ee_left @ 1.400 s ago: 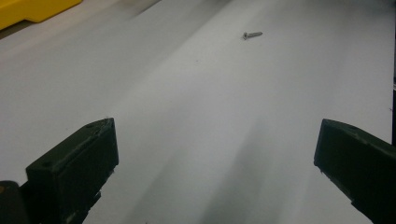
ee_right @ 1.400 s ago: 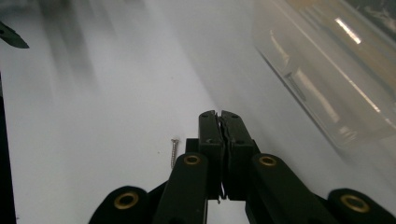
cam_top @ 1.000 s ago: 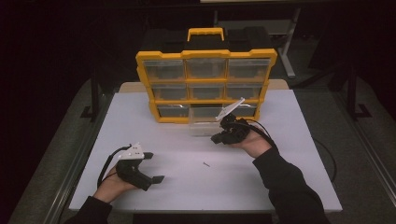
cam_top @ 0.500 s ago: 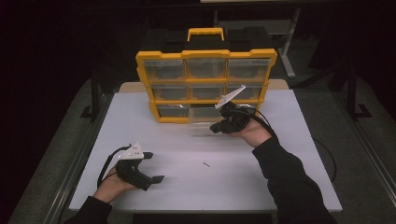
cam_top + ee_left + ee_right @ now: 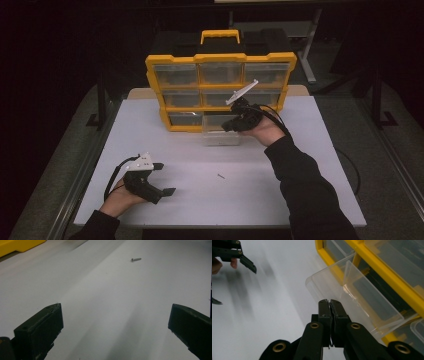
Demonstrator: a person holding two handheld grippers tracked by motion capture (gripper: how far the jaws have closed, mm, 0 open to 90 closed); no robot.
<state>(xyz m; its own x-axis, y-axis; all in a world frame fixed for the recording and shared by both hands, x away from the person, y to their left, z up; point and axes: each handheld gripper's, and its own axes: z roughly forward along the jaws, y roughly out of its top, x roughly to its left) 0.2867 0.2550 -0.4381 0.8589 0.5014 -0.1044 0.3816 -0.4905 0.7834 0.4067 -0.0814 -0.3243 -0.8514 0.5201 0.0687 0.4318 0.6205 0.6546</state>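
Observation:
A yellow organiser [image 5: 172, 57] with clear drawers stands upright at the back of the white table [image 5: 300, 165]. Its bottom middle drawer [image 5: 220, 139] is pulled out onto the table. My right gripper [image 5: 228, 128] hovers just above that drawer, jaws pressed together; in the right gripper view the shut tips [image 5: 329, 301] hang over the clear drawer [image 5: 367, 305], and nothing can be made out between them. My left gripper [image 5: 164, 178] rests near the front left, open and empty. A small screw [image 5: 220, 176] lies on the table between the hands, ahead of the left gripper [image 5: 115, 315] as the screw [image 5: 136, 259].
The organiser frame [image 5: 362, 252] fills the right side of the right gripper view. Dark floor and table legs surround the table. A cable trails from each gripper. Bare white tabletop stretches across the front and middle.
My right gripper has risen and drifted slightly back toward the organiser, staying shut over the pulled-out drawer. The left gripper and the screw have not moved.

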